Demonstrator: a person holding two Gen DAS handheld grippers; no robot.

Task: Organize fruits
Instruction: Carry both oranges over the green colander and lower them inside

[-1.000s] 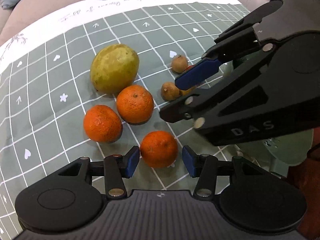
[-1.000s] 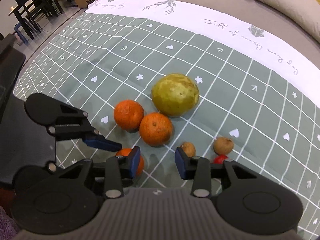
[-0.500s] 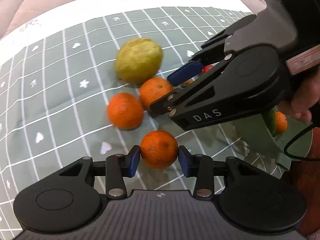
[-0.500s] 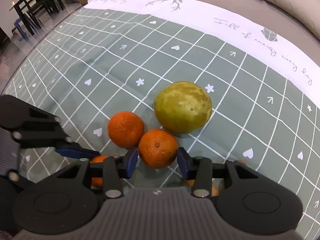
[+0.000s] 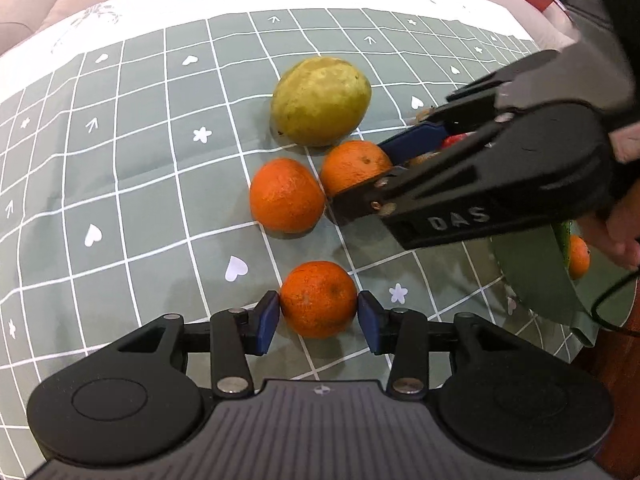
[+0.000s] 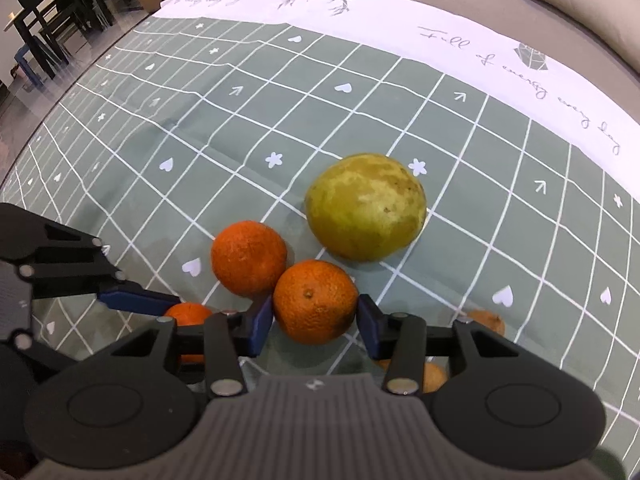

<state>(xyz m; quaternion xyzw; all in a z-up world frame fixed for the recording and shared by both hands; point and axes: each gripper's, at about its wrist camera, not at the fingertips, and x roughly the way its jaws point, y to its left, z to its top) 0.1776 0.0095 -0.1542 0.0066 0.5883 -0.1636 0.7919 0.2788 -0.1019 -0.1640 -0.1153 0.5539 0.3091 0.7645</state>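
Three oranges and a large yellow-green fruit [image 5: 320, 101] lie on a green grid tablecloth. My left gripper [image 5: 318, 316] is shut on the nearest orange [image 5: 318, 298], blue pads touching both its sides. My right gripper [image 6: 316, 320] is shut on another orange [image 6: 315, 301], next to the third orange [image 6: 249, 257] and below the yellow-green fruit [image 6: 366, 206]. In the left wrist view the right gripper [image 5: 372, 178] clasps its orange [image 5: 354, 164] beside the free orange [image 5: 286, 195]. The left gripper's fingers [image 6: 136, 300] and its orange [image 6: 188, 317] show at the left of the right wrist view.
Small brown fruits [image 6: 486, 320] lie at the right behind my right gripper, and something small and red [image 5: 454, 141] shows between its fingers. A green plate [image 5: 536, 268] with an orange piece stands at the table's right edge. A sofa borders the far side; chairs [image 6: 52, 12] stand far left.
Both grippers have moved forward over the oranges and closed: the left on the nearest orange, the right on the one beside the yellow-green fruit. A second ago both were open.
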